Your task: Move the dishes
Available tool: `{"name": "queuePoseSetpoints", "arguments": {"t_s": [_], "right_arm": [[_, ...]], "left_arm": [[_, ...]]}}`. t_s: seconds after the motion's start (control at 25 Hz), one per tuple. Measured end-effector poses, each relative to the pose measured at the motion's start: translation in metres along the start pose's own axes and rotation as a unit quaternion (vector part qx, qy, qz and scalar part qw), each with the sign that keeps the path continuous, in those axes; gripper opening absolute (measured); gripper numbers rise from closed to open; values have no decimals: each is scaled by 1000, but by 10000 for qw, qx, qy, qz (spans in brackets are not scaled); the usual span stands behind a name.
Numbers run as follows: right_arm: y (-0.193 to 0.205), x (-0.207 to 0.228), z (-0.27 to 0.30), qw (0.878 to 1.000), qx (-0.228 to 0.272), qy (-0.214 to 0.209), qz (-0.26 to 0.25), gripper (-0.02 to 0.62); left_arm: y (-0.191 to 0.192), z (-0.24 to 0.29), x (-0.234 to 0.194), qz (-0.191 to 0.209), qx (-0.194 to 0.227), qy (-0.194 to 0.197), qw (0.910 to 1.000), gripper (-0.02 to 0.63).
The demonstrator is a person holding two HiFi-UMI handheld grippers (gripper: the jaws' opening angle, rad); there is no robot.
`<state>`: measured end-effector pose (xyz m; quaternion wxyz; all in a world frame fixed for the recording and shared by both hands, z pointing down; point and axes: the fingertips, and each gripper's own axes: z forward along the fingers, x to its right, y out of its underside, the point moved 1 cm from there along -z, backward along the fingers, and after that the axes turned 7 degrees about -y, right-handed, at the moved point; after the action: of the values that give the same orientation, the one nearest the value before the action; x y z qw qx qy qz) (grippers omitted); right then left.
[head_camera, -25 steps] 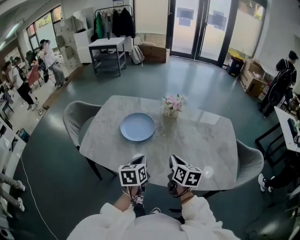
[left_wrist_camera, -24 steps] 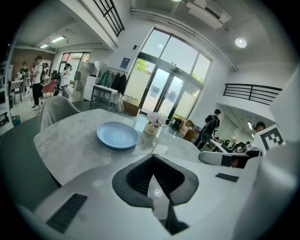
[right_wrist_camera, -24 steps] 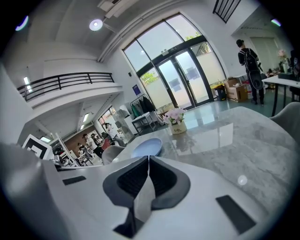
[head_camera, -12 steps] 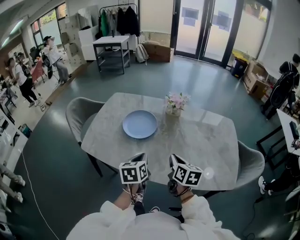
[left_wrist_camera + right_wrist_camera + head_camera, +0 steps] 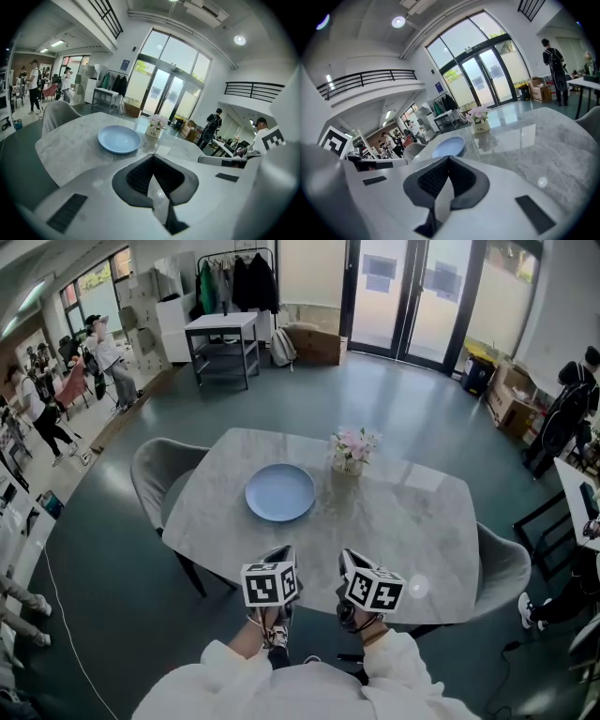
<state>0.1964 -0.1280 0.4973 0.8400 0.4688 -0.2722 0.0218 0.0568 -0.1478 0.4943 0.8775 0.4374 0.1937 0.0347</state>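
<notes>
A grey chair [image 5: 155,474] is tucked in at the left edge of the desk [image 5: 403,521]. Just right of it, on the far left part of the desktop, a blue plate [image 5: 279,491] lies flat and bare, well apart from both grippers. That spot would suit a plate waiting to be fetched as well as one already set down.

The left gripper [image 5: 278,557] hovers over the near edge and points toward the plate. Its jaws are pressed together with nothing between them. Beside it, the right gripper [image 5: 349,561] is held the same way, jaws closed and empty. Both look parked level, probably so either one could reach forward.

A small vase of pink flowers [image 5: 348,452] stands just right of the plate, close enough to be knocked by a careless sweep.
</notes>
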Motion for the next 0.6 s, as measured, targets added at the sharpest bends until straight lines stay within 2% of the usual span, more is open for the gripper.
{"name": "queuePoseSetpoints", "arguments": {"t_s": [0.6], "right_arm": [[-10,0,15,10000,20,-58,-32,57]], "left_arm": [[-11,4,-13,74,34,-157,9998,8]]}}
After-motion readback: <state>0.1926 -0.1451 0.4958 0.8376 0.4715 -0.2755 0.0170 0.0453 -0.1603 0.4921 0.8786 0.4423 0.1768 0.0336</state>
